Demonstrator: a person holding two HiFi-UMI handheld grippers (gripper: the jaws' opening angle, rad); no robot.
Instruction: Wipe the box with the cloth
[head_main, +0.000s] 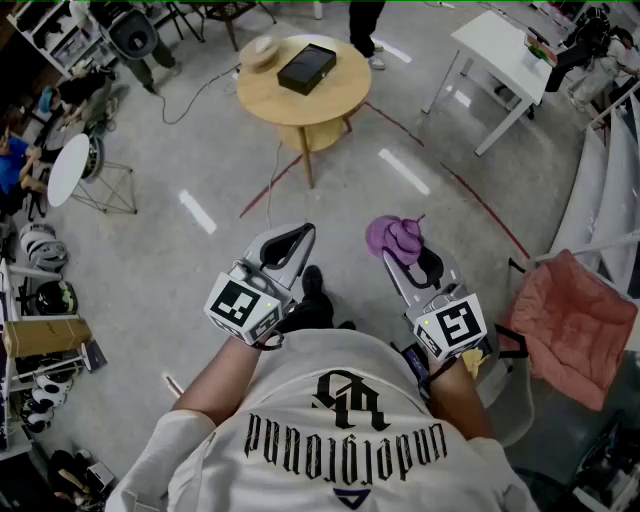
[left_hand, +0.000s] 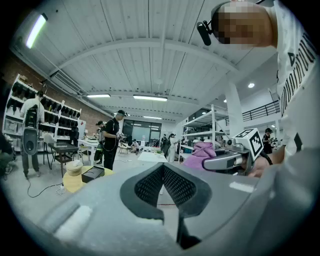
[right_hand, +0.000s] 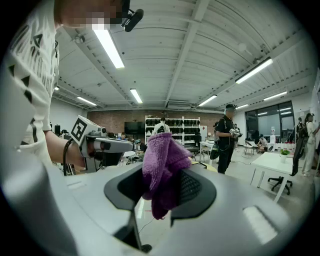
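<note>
While your right gripper (head_main: 408, 255) clamps the purple cloth (head_main: 395, 238), your left gripper (head_main: 298, 236) is closed empty, both roughly level, pointing toward the distant box (head_main: 306, 68).

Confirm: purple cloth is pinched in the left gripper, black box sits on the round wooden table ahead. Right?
One slip: the purple cloth is pinched in the right gripper, not the left; the right gripper view shows it between those jaws. The left gripper is shut on nothing. The black box does sit on the round wooden table ahead.
</note>
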